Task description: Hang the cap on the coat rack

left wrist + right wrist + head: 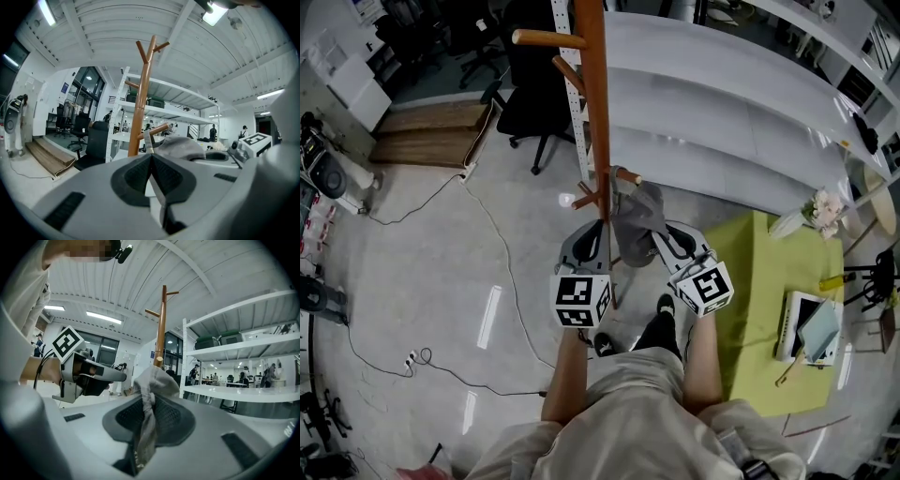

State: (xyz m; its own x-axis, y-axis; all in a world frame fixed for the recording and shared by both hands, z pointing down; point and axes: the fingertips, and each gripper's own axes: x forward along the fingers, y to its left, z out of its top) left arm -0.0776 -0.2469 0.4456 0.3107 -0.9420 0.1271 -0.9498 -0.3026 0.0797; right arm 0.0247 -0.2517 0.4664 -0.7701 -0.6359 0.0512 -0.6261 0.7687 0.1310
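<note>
A grey cap (639,217) hangs stretched between my two grippers, right beside the wooden coat rack (594,112). Its top lies close under a short lower peg (627,175); I cannot tell whether it touches the peg. My left gripper (598,231) is shut on a thin strap of the cap (149,142), with the peg (156,131) just beyond it. My right gripper (662,234) is shut on a bunched fold of the cap's fabric (146,394). The rack's pole (161,329) rises behind the cap. A longer peg (546,38) sticks out higher up, to the left.
White shelving (722,122) runs behind the rack. A yellow-green table (761,319) with a book and a tablet stands at the right. A black office chair (530,94) and a wooden platform (431,131) are at the back left. Cables (492,230) trail over the floor.
</note>
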